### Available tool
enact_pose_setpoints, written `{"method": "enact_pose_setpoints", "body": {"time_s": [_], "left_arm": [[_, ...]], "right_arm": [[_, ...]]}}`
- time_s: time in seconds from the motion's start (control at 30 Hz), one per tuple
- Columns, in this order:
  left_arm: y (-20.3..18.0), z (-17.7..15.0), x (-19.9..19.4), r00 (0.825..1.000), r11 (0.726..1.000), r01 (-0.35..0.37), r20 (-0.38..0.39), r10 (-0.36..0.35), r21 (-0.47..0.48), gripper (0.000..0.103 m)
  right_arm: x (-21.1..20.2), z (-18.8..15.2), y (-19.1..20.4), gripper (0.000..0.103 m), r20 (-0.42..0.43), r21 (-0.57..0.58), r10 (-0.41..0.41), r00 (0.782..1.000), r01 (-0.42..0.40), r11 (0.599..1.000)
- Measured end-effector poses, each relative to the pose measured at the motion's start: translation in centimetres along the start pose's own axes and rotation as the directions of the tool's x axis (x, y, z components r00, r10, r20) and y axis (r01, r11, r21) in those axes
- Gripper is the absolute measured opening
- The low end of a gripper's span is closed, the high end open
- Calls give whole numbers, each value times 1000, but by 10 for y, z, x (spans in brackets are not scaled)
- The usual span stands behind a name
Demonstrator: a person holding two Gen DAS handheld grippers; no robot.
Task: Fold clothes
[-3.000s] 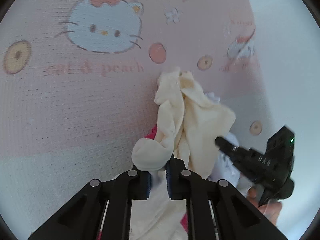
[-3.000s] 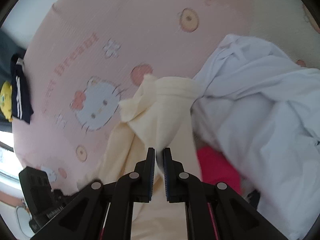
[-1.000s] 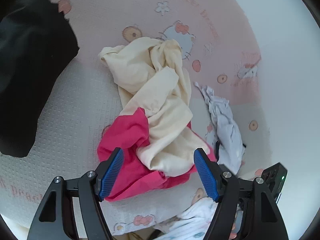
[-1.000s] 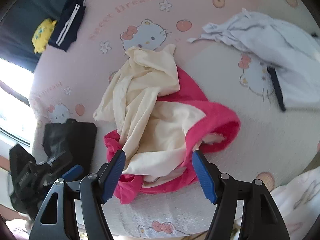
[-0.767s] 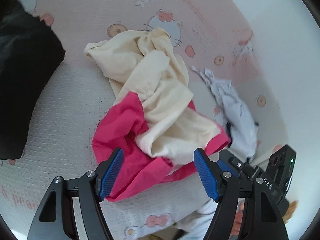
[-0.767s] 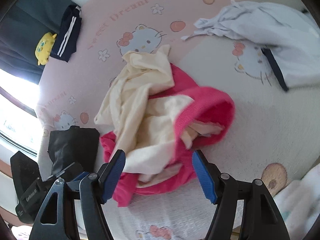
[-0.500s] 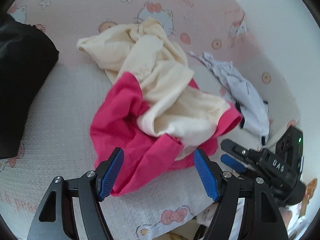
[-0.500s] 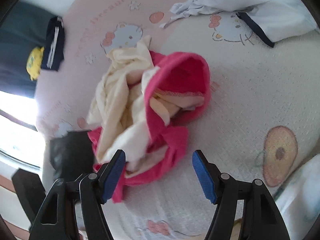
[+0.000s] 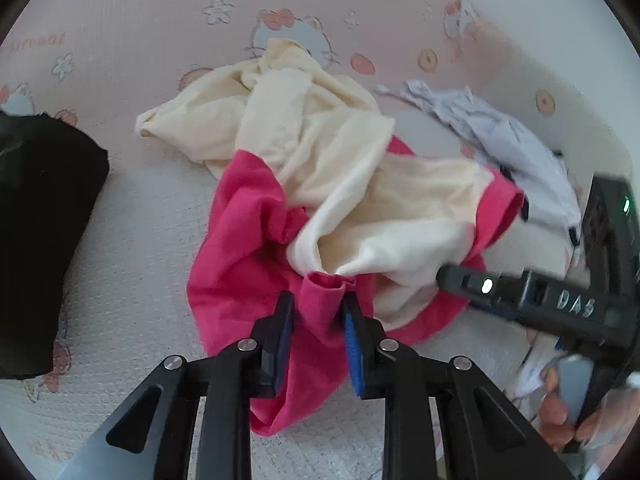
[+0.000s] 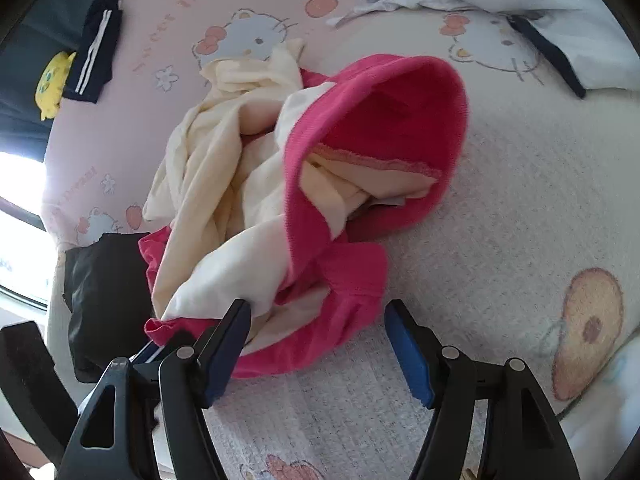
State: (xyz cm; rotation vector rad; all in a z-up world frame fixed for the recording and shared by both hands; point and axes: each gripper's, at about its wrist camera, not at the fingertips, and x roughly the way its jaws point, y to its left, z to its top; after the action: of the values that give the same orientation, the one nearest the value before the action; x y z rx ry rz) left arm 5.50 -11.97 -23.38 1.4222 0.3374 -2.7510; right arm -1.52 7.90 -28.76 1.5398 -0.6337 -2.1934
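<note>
A pink garment [image 9: 240, 248] lies crumpled on the bed, tangled with a cream garment [image 9: 320, 140] that drapes over it. My left gripper [image 9: 318, 304] points down at the pile's near edge. Its jaws are closing, and the blue pads press a bunched fold of pink fabric between them. In the right wrist view the pink garment [image 10: 384, 104] gapes open like a hood, with the cream garment [image 10: 212, 168] spilling out of it. My right gripper [image 10: 316, 312] stands open low over the pink hem, holding nothing. Its fingers [image 9: 452, 280] also reach in from the right in the left wrist view.
The bed sheet [image 9: 120, 20] is pink and white with a cartoon cat print. A black garment [image 9: 36, 220] lies left of the pile and a pale lilac one [image 9: 508, 140] to the right. A dark striped garment [image 10: 96, 52] and a yellow toy [image 10: 50, 80] sit farther back. A hand [image 9: 560, 420] grips the right tool.
My left jaws have gone from wide apart to pinching a pink fold. Both grippers have sunk closer to the pile, and the right one now hangs just over the pink hem.
</note>
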Motion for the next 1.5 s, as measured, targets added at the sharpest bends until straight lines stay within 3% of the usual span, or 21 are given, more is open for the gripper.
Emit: {"method": "enact_pose_setpoints", "body": {"time_s": [0.27,0.33,0.4,0.6,0.7,0.9,0.97,1.0,1.03,1.07,1.13,1.23,1.33,1.4,1.43,1.47,1.5], "left_arm": [[7,5,-14,999,999,-31,35,31,12,16],[8,5,-16,998,999,-43,39,42,17,11],[7,4,-18,996,997,-69,51,67,25,9],[25,2,-31,989,990,-140,41,140,-8,8],[37,-2,-36,983,983,-183,23,184,-17,8],[50,-16,-44,987,985,-163,6,163,-55,8],[53,-16,-48,992,988,-121,30,124,-91,8],[55,-15,-50,995,989,-90,42,96,-116,8],[57,-13,-53,997,988,-52,53,60,-146,8],[60,-11,-56,998,984,-10,64,21,-179,8],[65,-6,-59,996,968,65,73,-48,-244,10],[70,1,-65,993,951,97,86,-74,-293,11],[74,8,-69,992,942,111,95,-85,-317,13],[74,14,-71,994,945,97,84,-74,-313,20],[75,17,-72,994,945,99,80,-77,-313,35],[76,19,-73,992,939,119,86,-96,-321,58],[78,21,-75,987,930,149,102,-121,-336,67]], "right_arm": [[13,9,15,65,13,-124,-48,999,50,991],[18,11,24,27,12,-186,-81,997,81,979],[21,11,33,6,29,-226,-139,990,142,964],[1,19,45,4,150,-221,-184,971,214,952],[5,23,37,4,115,-175,-223,968,241,955],[16,30,30,4,50,-117,-204,978,209,971],[18,31,39,7,53,-141,-214,975,219,966],[19,32,43,21,59,-152,-225,972,232,961],[19,33,48,52,70,-165,-236,969,244,956],[15,33,54,63,102,-179,-241,965,257,950],[4,34,68,67,180,-204,-254,950,288,935],[-14,36,89,76,266,-280,-268,926,341,898],[-18,28,113,76,304,-451,-314,899,427,784],[-26,5,112,76,300,-549,-345,889,457,700],[-21,2,119,76,283,-608,-361,888,458,649],[-26,-5,122,76,269,-662,-366,891,447,601],[-27,-8,119,76,261,-704,-360,896,431,565]]}}
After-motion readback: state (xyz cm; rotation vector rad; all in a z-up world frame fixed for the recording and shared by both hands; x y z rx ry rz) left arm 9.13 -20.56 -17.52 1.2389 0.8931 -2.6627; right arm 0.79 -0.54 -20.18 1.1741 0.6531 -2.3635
